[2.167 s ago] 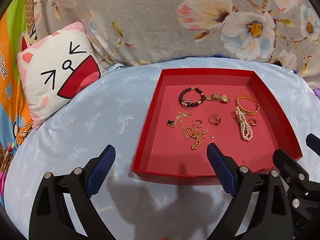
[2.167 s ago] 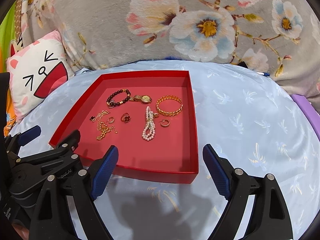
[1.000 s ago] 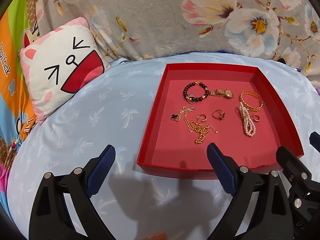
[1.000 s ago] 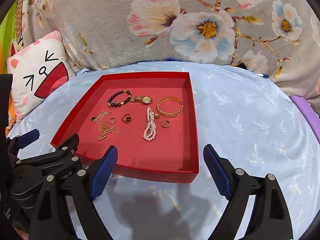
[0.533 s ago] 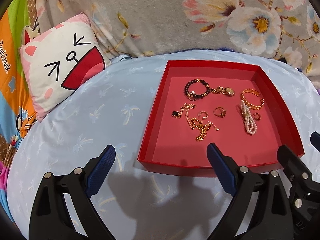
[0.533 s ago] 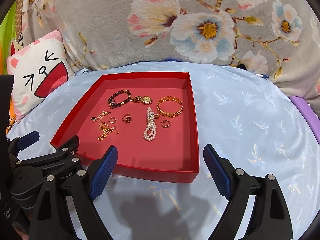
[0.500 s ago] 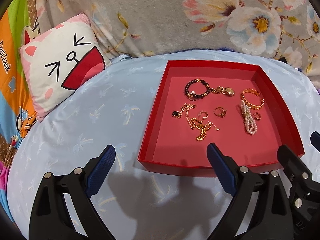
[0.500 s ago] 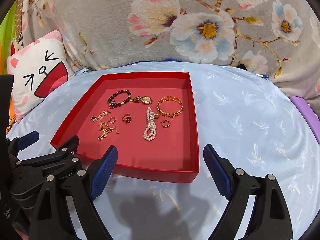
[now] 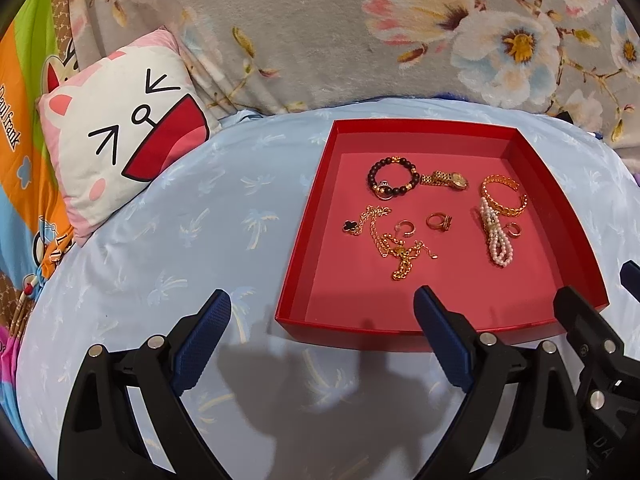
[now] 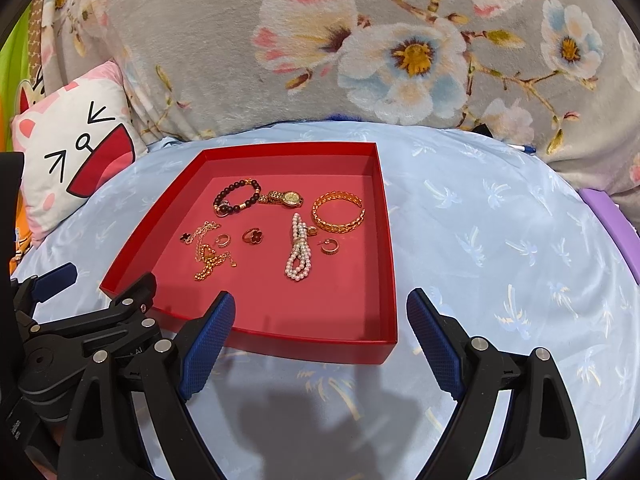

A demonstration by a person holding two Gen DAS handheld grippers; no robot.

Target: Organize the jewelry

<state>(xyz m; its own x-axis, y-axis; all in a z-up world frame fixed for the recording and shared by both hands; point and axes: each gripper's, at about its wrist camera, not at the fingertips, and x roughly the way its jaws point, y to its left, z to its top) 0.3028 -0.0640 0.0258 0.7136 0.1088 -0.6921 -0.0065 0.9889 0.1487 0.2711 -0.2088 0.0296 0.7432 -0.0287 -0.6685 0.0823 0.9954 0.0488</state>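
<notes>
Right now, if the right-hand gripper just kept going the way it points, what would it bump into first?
Probably the near wall of the red tray, ahead of the open right gripper; depth is hard to judge.

"Paul frank" on orange fabric (image 9: 16, 128), far left.

This is a bedroom in a home. A bed (image 9: 200, 216) covered with a pale blue sheet printed with small palm trees fills the middle of both views. At twelve o'clock a grey plush blanket (image 10: 224, 60) with large pink and blue flowers rises behind it. At ten o'clock a cartoon-face pillow (image 9: 120, 128) leans against a brightly coloured children's cloth (image 9: 24, 140). A red tray (image 10: 384, 240) of personal jewellery lies on the sheet.
</notes>
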